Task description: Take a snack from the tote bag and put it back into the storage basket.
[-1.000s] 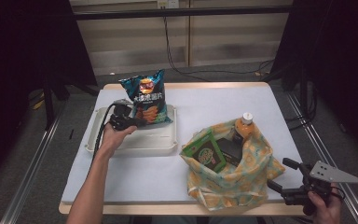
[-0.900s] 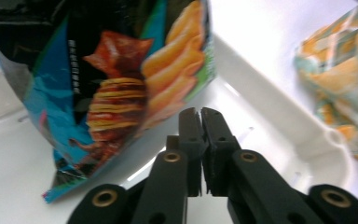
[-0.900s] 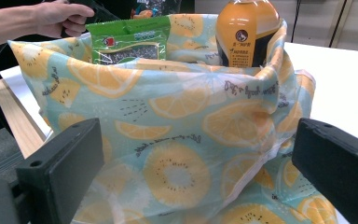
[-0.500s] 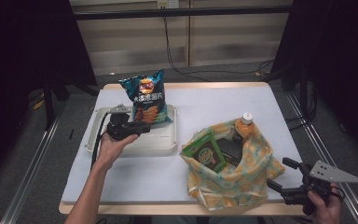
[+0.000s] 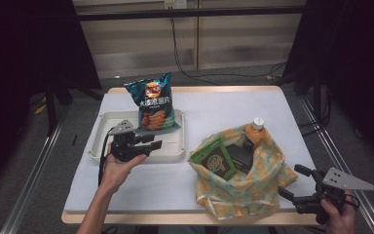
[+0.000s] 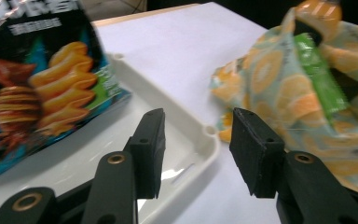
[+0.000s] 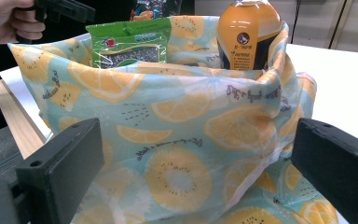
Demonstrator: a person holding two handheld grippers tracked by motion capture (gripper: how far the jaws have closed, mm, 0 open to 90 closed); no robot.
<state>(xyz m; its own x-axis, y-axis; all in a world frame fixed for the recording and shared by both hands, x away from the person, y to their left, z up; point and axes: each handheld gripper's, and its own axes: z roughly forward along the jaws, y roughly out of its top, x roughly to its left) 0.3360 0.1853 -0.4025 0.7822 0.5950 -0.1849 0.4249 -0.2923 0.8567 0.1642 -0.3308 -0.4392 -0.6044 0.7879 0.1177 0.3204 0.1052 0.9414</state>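
A blue chip bag (image 5: 152, 102) leans at the far side of a white tray (image 5: 99, 145). My left gripper (image 5: 153, 142) hovers open and empty over the tray's near right part, pointing right, short of the chip bag. In the left gripper view its jaws (image 6: 198, 149) frame the tray's corner (image 6: 208, 132), with the chip bag (image 6: 37, 84) to their left. A lemon-print cloth bag (image 5: 246, 192) holds a green packet (image 5: 214, 158) and an orange bottle (image 5: 254, 131). My right gripper (image 5: 292, 181) stands open just right of the cloth bag (image 7: 177, 140), holding nothing.
The table has a white top (image 5: 224, 107) and a wooden edge. A dark item (image 5: 238, 153) lies inside the cloth bag beside the packet. Bare tabletop stretches behind the cloth bag and in front of the tray. Cables run along the floor behind the table.
My left gripper has drawn back from the chip bag toward the tray's near edge. The right gripper has stayed put.
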